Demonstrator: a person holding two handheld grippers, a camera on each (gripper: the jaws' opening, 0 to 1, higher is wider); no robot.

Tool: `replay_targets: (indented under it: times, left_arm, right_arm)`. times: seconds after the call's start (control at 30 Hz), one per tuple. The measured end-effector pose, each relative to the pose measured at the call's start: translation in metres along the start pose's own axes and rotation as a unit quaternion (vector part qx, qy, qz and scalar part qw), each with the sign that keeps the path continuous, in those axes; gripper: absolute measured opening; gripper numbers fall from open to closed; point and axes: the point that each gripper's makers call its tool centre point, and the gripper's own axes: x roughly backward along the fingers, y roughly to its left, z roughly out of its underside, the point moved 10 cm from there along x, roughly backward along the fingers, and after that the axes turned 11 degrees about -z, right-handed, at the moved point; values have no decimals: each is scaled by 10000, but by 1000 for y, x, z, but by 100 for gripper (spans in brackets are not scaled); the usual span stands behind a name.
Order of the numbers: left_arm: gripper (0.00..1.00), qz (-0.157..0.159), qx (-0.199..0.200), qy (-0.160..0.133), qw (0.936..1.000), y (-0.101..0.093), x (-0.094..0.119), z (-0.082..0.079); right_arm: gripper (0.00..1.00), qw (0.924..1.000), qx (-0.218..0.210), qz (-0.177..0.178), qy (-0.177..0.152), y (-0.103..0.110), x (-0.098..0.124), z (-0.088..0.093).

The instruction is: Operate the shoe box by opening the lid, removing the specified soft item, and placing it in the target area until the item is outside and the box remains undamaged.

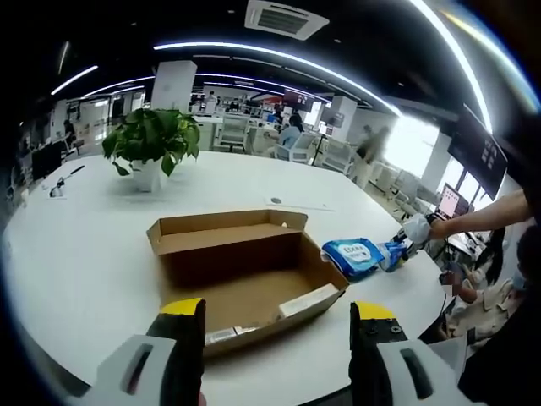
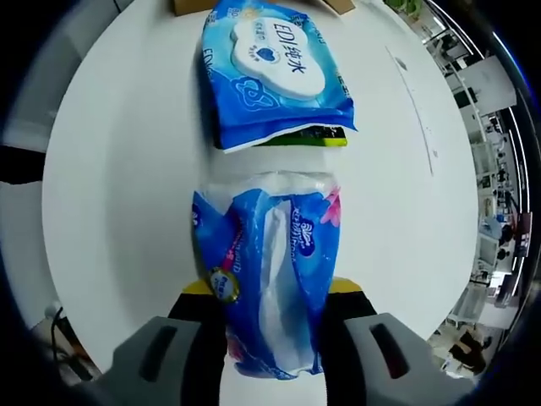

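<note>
In the left gripper view, the open shoe box (image 1: 245, 271) stood dead ahead at 12 o'clock, lid flap up along its far edge and interior open from above. A wet-wipes pack (image 1: 355, 256) lay close at the box's 2 o'clock, blocking that flank, and a potted plant (image 1: 150, 145) stood well beyond at 11 o'clock. The table (image 1: 76, 262) lay bare at 9 o'clock.

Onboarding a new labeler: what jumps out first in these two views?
In the right gripper view, a blue tissue pack sits clamped between the right gripper jaws, just short of a blue wet-wipes pack lying on the white table. In the left gripper view, an open cardboard box sits mid-table, looking empty, with the open left gripper in front of it and a potted plant behind.
</note>
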Motion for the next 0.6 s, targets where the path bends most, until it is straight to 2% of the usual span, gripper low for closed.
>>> replay_targets:
  times: [0.4, 0.6]
  left_arm:
    - [71, -50, -5, 24, 10000, 3, 4, 0]
    - [71, -36, 26, 36, 10000, 2, 4, 2]
  right_arm:
    - [41, 9991, 403, -30, 86, -7, -3, -11]
    - [43, 9991, 406, -39, 113, -8, -5, -11]
